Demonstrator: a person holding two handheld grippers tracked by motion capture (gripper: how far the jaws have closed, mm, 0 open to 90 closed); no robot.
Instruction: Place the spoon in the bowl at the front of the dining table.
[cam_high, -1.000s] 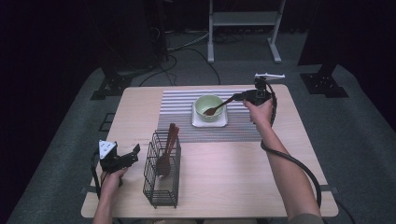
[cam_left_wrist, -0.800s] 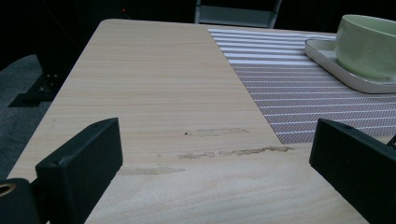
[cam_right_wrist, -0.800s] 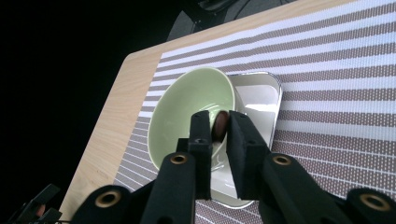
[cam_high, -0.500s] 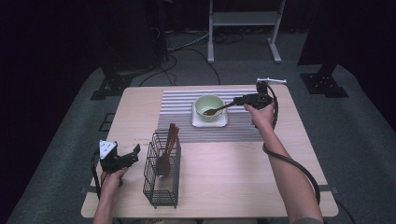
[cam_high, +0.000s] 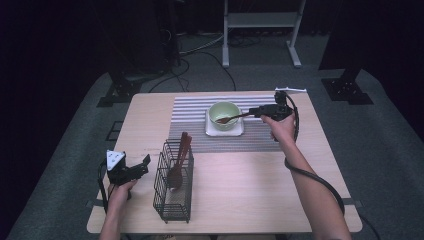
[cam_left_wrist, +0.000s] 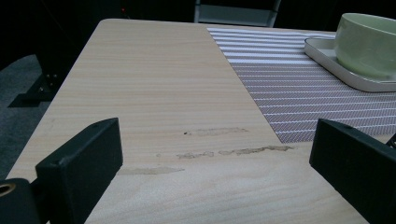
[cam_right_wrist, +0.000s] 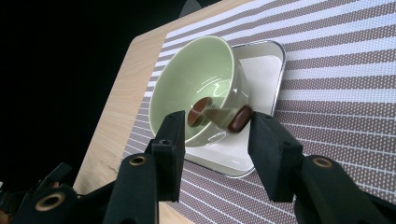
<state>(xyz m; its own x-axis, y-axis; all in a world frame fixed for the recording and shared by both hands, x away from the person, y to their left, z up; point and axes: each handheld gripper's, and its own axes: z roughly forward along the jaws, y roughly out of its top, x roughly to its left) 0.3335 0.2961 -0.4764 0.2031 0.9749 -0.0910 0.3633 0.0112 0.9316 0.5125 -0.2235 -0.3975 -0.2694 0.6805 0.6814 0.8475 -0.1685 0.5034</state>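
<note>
Wooden desk (cam_high: 240, 190) scene. Nearest, the left gripper (cam_high: 141, 166) rests with jaws apart beside a wire rack (cam_high: 172, 200) holding utensils. Farther off, the right gripper (cam_high: 256, 112), jaws parted, has a brown spoon (cam_right_wrist: 219, 115) between them, its bowl inside the green bowl (cam_high: 223, 113); placement appears nearly complete.

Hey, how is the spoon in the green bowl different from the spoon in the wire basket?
The bowl spoon lies almost flat, head inside the green bowl; the basket spoon stands leaning, head down, in the wire basket. The bowl spoon's handle ends between the right gripper's open jaws; the basket spoon has no gripper at it. Both look dark brown.
</note>
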